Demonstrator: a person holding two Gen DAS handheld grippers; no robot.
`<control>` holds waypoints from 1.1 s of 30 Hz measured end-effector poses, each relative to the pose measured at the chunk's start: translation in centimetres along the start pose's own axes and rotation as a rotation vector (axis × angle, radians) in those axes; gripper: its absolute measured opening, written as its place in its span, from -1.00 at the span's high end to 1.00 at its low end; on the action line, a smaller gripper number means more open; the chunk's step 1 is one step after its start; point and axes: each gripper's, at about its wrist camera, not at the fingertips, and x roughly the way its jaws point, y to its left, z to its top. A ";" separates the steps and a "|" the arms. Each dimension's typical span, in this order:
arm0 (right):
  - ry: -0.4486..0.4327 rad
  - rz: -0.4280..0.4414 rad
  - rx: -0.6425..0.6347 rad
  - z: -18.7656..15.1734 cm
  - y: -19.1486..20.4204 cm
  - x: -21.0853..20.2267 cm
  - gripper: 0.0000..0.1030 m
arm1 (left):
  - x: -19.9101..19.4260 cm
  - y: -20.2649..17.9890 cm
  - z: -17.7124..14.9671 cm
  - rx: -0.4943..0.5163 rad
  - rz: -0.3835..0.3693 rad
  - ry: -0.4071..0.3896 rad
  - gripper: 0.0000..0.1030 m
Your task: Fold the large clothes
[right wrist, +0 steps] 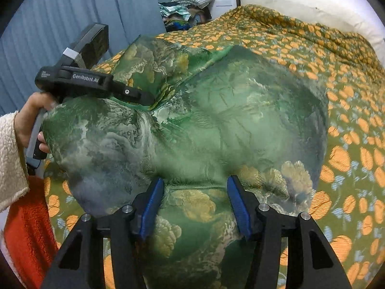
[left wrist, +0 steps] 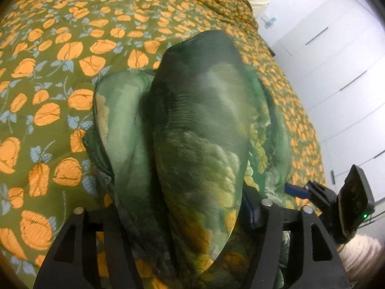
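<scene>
A large green brocade garment (right wrist: 216, 125) with gold and white patterns lies spread on the bed. My right gripper (right wrist: 196, 192) is open, its blue pads (right wrist: 151, 207) straddling the garment's near edge. My left gripper (right wrist: 144, 101) shows at the left of the right wrist view, shut on a raised fold of the garment. In the left wrist view the garment (left wrist: 197, 132) drapes over the fingers and hides them; the right gripper (left wrist: 312, 192) shows at the lower right there.
The bed has an olive cover with orange flowers (left wrist: 60, 84). A white pillow (right wrist: 300, 7) lies at the head. Blue curtains (right wrist: 84, 12) and a pile of clothes (right wrist: 182, 12) stand beyond. White cabinet doors (left wrist: 336, 60) are beside the bed.
</scene>
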 end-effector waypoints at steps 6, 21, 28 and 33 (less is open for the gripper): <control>-0.096 0.029 0.008 3.0 2.6 -4.9 -0.09 | -3.6 -0.5 -0.4 0.066 0.067 -0.033 -0.48; -0.023 0.131 -0.264 0.9 14.0 4.4 -0.11 | -0.5 2.6 1.0 -0.014 0.219 0.054 -0.31; 0.011 0.102 -0.264 1.4 14.2 5.2 -0.11 | 0.3 2.6 1.0 -0.020 0.233 0.064 -0.31; 0.023 0.077 -0.273 1.6 14.5 6.0 -0.11 | 0.7 2.5 1.2 -0.023 0.241 0.069 -0.31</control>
